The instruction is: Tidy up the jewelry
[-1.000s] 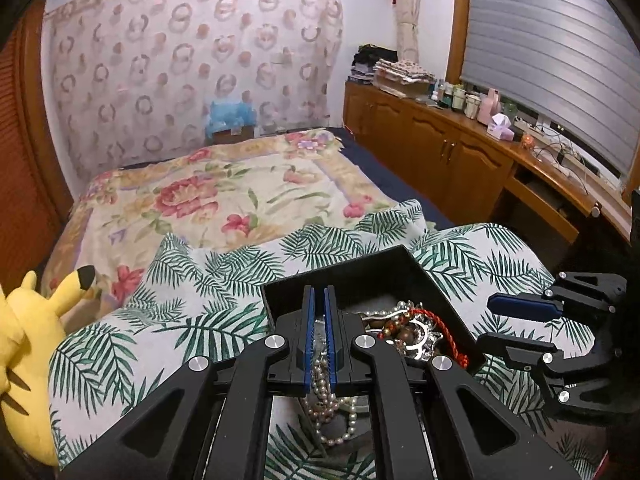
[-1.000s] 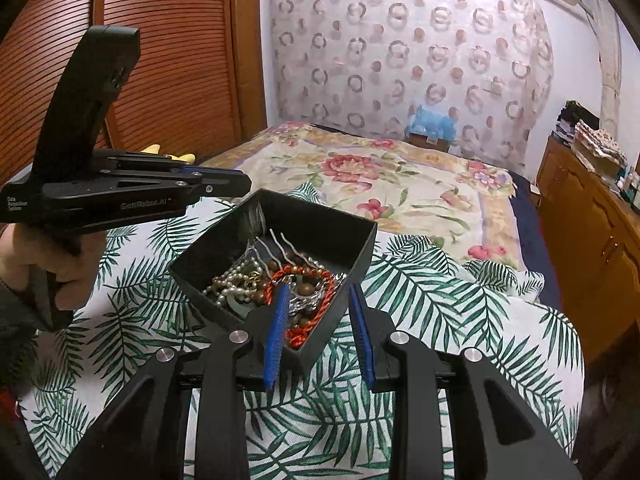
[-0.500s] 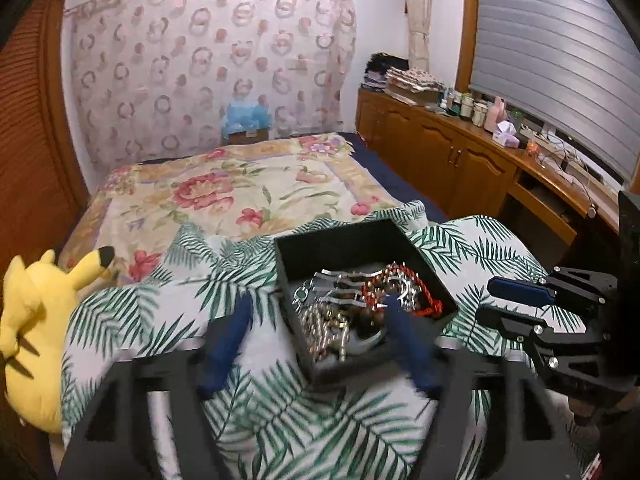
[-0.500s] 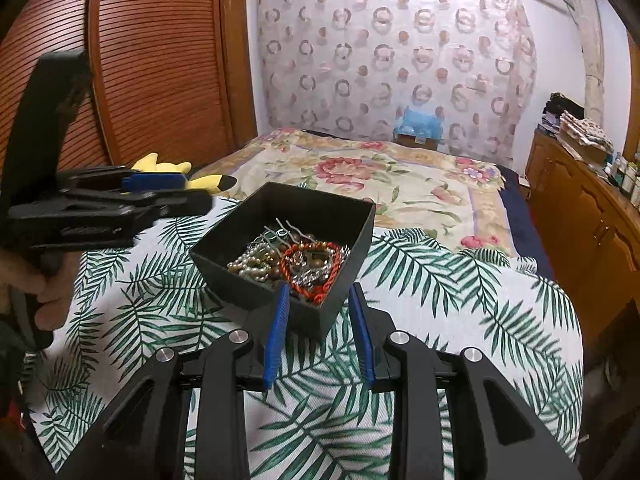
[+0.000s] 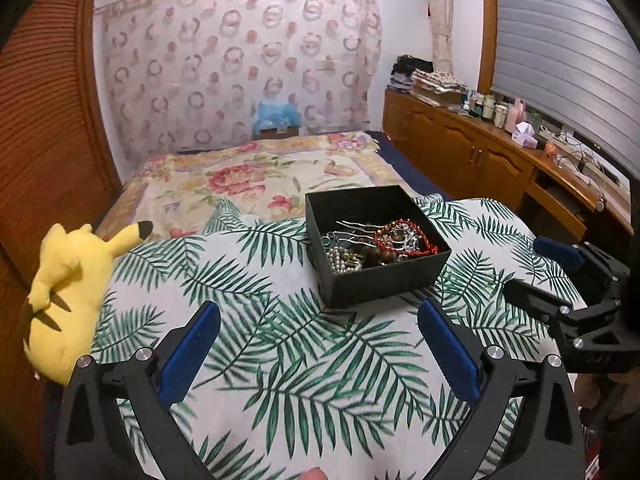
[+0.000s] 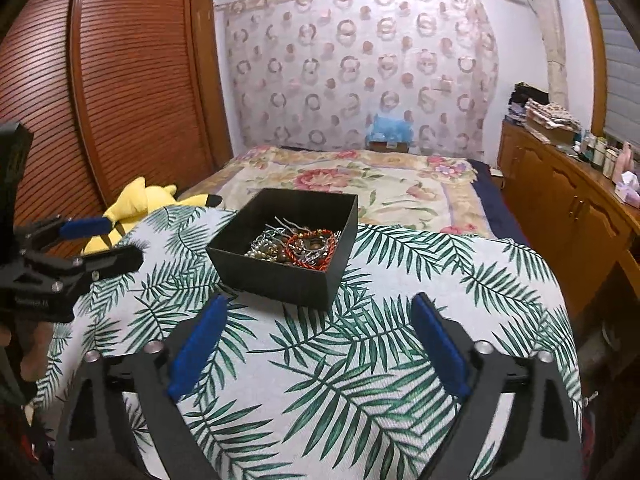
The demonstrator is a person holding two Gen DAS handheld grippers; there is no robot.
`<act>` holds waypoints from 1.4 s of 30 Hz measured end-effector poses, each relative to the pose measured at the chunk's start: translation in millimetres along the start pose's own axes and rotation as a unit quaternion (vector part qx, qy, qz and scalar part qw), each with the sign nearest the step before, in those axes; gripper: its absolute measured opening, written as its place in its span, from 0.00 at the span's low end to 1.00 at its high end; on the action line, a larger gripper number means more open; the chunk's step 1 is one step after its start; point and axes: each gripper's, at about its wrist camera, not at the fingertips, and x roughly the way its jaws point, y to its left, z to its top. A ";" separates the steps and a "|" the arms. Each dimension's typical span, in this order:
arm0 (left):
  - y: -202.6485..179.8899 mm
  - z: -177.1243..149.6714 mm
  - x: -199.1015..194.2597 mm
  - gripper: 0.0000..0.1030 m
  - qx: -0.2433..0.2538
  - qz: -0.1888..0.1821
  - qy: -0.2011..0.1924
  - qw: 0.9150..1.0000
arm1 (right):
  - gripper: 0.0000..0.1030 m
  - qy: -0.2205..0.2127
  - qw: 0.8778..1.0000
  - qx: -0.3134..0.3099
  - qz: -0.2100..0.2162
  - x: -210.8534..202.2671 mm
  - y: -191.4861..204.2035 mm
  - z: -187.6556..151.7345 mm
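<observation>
Leaf-print bedding (image 5: 280, 360) in a wood-panelled bedroom carries a black box (image 5: 384, 280) heaped with jewelry (image 5: 380, 246). Left tool (image 5: 318, 350) and right tool (image 6: 320, 344), jaws just sprung wide and empty, sit short of it. On soft covers, a nudge could tip the box and tangle the chains.

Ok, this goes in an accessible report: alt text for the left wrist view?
Open left gripper hovers over a palm-leaf cloth, nothing between its jaws; ahead sits a black box of tangled jewelry. The right gripper is at right, a yellow plush at left.
</observation>
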 end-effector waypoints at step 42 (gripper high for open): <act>-8.7 -25.0 -92.6 0.92 -0.029 0.027 -0.085 0.996 | 0.97 -0.083 0.996 0.023 -0.029 -83.5 22.5 -13.3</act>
